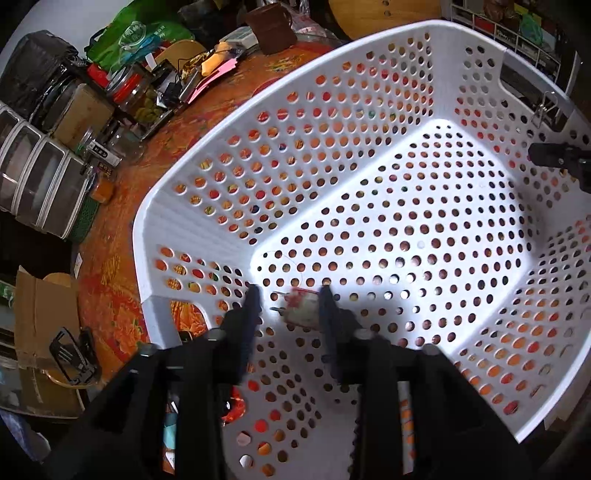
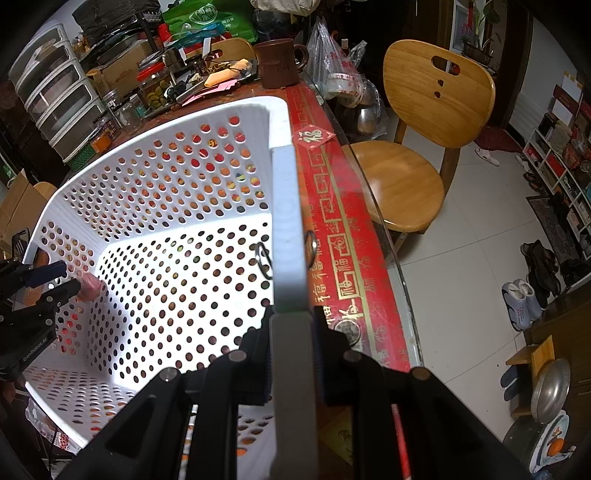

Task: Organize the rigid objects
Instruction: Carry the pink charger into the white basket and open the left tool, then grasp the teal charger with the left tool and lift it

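White plastic: a perforated laundry basket point(image 1: 207, 155) sits on the orange patterned table point(image 1: 122, 295), its floor nearly bare.
Task thing: one small pinkish-white object point(image 1: 301, 308), blurred and hard to name, at about 6 o'clock of the basket floor in the left wrist view.
Left gripper point(image 1: 290, 295): fingers spread wide, one on each side of the object; the right wrist view also shows the fingertips parted beside the pink piece point(image 2: 90, 288). I cannot tell whether it is being picked or has just been let go.
Right gripper point(image 2: 291, 317): closed narrow on the basket rim point(image 2: 286, 206), steadying it, I'd say.
Progress: early by my reckoning; only this one item is inside.
Left to do: clutter at 10 to 12 o'clock, the glass jar point(image 1: 138, 94) and brown mug point(image 1: 271, 31) among it.
Edges: the table's glass edge point(image 2: 373, 206) runs close by the basket at 3 o'clock, a wooden chair point(image 2: 413, 147) beyond.
Open room: wide above the basket floor; tight along the walls.
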Demonstrator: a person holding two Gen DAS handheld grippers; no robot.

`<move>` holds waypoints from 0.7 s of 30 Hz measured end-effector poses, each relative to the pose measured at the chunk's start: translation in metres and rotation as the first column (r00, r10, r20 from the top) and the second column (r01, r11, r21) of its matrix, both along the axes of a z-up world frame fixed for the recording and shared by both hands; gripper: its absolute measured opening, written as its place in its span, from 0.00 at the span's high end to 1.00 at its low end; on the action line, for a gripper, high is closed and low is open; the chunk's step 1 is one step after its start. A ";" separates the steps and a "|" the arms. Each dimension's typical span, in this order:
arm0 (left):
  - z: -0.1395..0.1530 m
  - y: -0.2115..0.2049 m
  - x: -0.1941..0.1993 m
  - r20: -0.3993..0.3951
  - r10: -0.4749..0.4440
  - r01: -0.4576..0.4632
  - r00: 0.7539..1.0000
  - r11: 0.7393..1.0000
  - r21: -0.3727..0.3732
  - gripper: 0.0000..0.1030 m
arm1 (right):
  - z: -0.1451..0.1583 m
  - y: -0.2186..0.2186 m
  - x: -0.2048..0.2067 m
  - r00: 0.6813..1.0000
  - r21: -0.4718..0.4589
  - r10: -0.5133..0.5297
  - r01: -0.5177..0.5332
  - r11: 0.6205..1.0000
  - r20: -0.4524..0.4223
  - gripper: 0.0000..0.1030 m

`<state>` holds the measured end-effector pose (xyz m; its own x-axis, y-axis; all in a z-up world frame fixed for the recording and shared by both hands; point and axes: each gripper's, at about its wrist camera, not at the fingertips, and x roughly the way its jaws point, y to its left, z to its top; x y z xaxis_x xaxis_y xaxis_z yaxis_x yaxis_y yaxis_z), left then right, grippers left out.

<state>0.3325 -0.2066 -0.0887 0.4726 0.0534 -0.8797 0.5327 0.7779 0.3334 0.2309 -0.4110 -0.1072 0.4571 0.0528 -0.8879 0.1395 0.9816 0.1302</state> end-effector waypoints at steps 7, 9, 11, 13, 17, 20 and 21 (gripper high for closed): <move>0.051 0.032 -0.031 0.228 0.016 0.018 0.973 0.989 -0.144 0.16 | 0.000 0.001 0.000 1.000 -0.006 -0.003 0.003 1.000 -0.002 0.84; 0.075 0.058 -0.040 0.296 0.089 -0.022 0.951 0.975 -0.220 0.16 | 0.001 0.001 0.000 1.000 -0.010 -0.003 0.003 1.000 -0.003 0.84; 0.098 0.089 -0.047 0.353 0.164 -0.060 0.921 0.956 -0.287 0.08 | 0.001 0.001 0.000 1.000 -0.012 -0.003 0.003 1.000 -0.004 0.84; 0.118 0.124 -0.053 0.414 0.241 -0.104 0.878 0.939 -0.327 0.00 | 0.001 0.001 0.001 1.000 -0.014 -0.002 0.002 1.000 -0.005 0.84; 0.119 0.192 -0.035 0.406 0.382 -0.272 0.830 0.914 -0.302 0.00 | 0.001 0.001 0.000 1.000 -0.014 -0.002 0.002 1.000 -0.003 0.84; 0.081 0.231 -0.004 0.210 0.435 -0.359 0.876 0.877 -0.319 0.01 | 0.001 0.000 0.001 1.000 -0.011 -0.002 0.002 1.000 -0.002 0.84; 0.061 0.240 0.007 0.148 0.455 -0.402 0.878 0.869 -0.287 0.01 | 0.001 0.000 0.001 1.000 -0.010 -0.002 0.002 1.000 -0.001 0.84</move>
